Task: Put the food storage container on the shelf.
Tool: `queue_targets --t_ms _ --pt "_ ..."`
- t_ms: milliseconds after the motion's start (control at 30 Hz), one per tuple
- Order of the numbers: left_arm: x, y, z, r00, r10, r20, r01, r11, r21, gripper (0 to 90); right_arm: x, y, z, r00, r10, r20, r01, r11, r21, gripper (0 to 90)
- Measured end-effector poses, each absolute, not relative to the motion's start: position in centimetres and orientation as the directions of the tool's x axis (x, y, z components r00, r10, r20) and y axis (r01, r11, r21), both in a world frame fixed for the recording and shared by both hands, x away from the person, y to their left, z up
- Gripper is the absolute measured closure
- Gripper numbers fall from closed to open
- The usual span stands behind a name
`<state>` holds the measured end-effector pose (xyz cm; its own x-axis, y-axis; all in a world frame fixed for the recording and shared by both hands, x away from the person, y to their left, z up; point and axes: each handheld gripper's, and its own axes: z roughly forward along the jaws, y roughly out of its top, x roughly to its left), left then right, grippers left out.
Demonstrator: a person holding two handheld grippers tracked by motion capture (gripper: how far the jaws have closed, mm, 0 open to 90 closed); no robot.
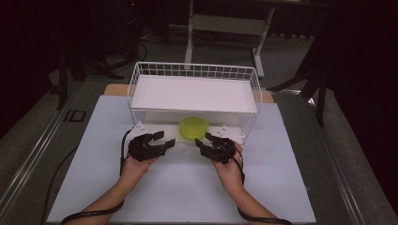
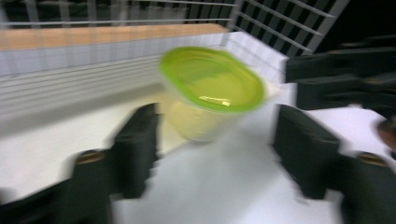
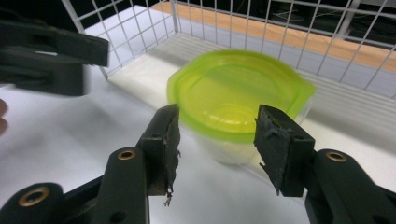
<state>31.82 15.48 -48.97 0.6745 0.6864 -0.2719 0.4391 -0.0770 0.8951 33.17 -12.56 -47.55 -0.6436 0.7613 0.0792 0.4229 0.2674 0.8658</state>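
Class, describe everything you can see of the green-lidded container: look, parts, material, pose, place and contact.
The container is a small round tub, seemingly plastic, with a translucent pale body and a bright lime-green lid closed on top, with a small tab at its rim. It stands upright on the white surface at the open front of the white wire rack, under its shelf. The left gripper and right gripper flank it, open, not touching.

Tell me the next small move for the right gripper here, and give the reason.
Probably ease the right gripper forward and close on the green-lidded container. Its jaws stand open with the container's near edge just beyond them, nothing gripped. The left gripper is open too, facing the same container at the wire rack's lower shelf.
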Motion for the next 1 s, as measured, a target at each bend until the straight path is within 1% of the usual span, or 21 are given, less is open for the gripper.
queue_targets --t_ms 33,67,133,167,200,233,300,333,367,400,433,500,633,767,833,1000 --pt "31.6 15.6 -48.9 0.682 0.677 -0.277 0.439 -0.076 0.895 23.1 32.9 -12.4 -47.7 -0.647 0.758 0.084 0.428 0.27 0.862 51.7" --pt "31.4 15.7 -48.8 0.681 0.678 -0.275 0.438 -0.077 0.895 22.9 32.8 -12.4 -47.8 -0.651 0.754 0.086 0.431 0.274 0.86 53.0" --pt "31.2 15.8 -48.7 0.681 0.68 -0.272 0.436 -0.078 0.897 13.6 32.6 -12.3 -48.0 -0.655 0.751 0.084 0.434 0.283 0.855 53.7" --pt "30.6 16.1 -48.6 0.682 0.683 -0.264 0.425 -0.076 0.902 13.6 32.5 -12.2 -48.1 -0.66 0.747 0.082 0.435 0.29 0.852 56.4" --pt "30.4 16.2 -48.6 0.683 0.68 -0.269 0.422 -0.067 0.904 6.7 32.1 -12.1 -48.4 -0.667 0.741 0.083 0.443 0.304 0.844 59.2" --pt "30.1 16.2 -48.6 0.667 0.701 -0.254 0.421 -0.073 0.904 2.1 31.9 -12.0 -48.5 -0.669 0.739 0.081 0.444 0.31 0.84 62.9" --pt "29.5 16.3 -49.0 0.634 0.731 -0.252 0.446 -0.079 0.892 2.1 31.9 -11.9 -48.9 -0.672 0.736 0.087 0.457 0.319 0.831 70.9" --pt "29.2 16.4 -49.2 0.63 0.729 -0.268 0.463 -0.076 0.883 2.1 31.9 -11.9 -49.1 -0.674 0.732 0.095 0.466 0.322 0.824 79.3" --pt "28.9 16.4 -49.3 0.626 0.734 -0.263 0.465 -0.081 0.882 2.1 32.0 -11.9 -49.2 -0.679 0.725 0.114 0.478 0.32 0.818 83.0" --pt "28.5 16.4 -49.4 0.624 0.742 -0.245 0.457 -0.091 0.885 2.1 32.0 -11.8 -49.4 -0.681 0.723 0.116 0.481 0.323 0.815 87.2" --pt "28.3 16.5 -49.3 0.631 0.739 -0.236 0.449 -0.1 0.888 2.1 32.1 -11.7 -49.6 -0.681 0.724 0.108 0.484 0.335 0.808 89.4" --pt "27.9 16.7 -49.2 0.641 0.735 -0.222 0.438 -0.113 0.892 2.1 32.4 -11.6 -49.9 -0.678 0.728 0.097 0.488 0.349 0.8 90.0" --pt "27.4 17.3 -48.9 0.647 0.716 -0.263 0.43 -0.057 0.901 2.1 33.0 -11.5 -50.4 -0.66 0.745 0.094 0.506 0.349 0.789 90.0" --pt "27.1 17.7 -49.3 0.634 0.737 -0.233 0.423 -0.079 0.903 2.0 33.4 -11.4 -50.7 -0.648 0.757 0.085 0.509 0.346 0.788 90.0" --pt "27.1 17.8 -49.5 0.638 0.73 -0.244 0.434 -0.079 0.898 1.2 33.7 -11.3 -51.0 -0.642 0.762 0.089 0.517 0.344 0.784 90.0" --pt "26.9 17.4 -49.9 0.658 0.721 -0.217 0.424 -0.117 0.898 1.1 34.3 -11.1 -51.6 -0.628 0.774 0.084 0.526 0.342 0.778 89.9"
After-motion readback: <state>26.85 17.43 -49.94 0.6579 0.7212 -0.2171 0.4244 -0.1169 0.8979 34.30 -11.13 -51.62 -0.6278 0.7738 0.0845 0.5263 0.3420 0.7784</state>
